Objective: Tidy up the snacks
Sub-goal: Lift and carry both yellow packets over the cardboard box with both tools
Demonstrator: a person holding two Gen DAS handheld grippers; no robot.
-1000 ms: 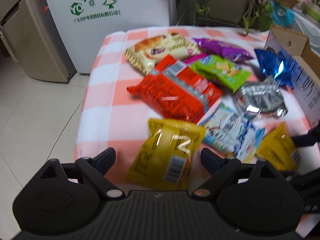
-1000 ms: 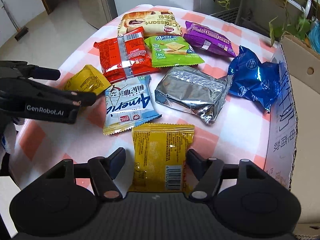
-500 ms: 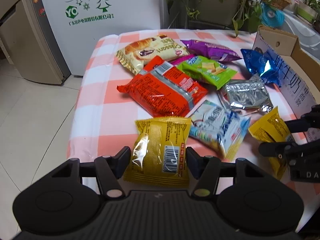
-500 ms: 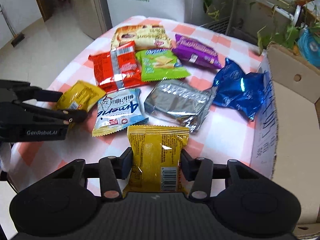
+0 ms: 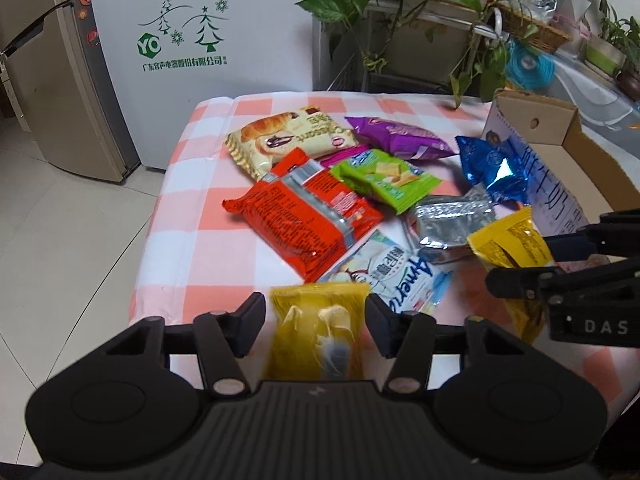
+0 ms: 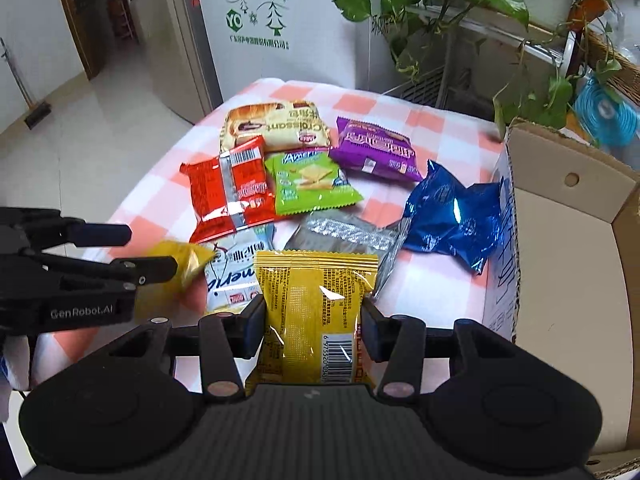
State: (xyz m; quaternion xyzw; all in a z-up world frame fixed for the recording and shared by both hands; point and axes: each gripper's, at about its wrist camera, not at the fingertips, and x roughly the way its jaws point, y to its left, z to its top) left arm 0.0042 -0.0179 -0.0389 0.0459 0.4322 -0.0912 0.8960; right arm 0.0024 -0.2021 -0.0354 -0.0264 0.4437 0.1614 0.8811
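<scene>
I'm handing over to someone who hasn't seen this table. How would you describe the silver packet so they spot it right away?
Start at the open cardboard box on the right edge of the checked tablecloth. Just left of it lies a crumpled blue packet, and the silver packet sits beside that, toward the near edge. It is the only plain metallic wrapper; every neighbour is brightly coloured.

The tabletop [image 5: 208, 216] wears pink-and-white checks. On it lie a red packet [image 5: 304, 212], a green packet [image 5: 384, 176], a purple packet [image 5: 396, 138], a blue packet [image 5: 494, 168], a silver packet [image 5: 448, 220] and two yellow packets [image 6: 316, 312].
</scene>
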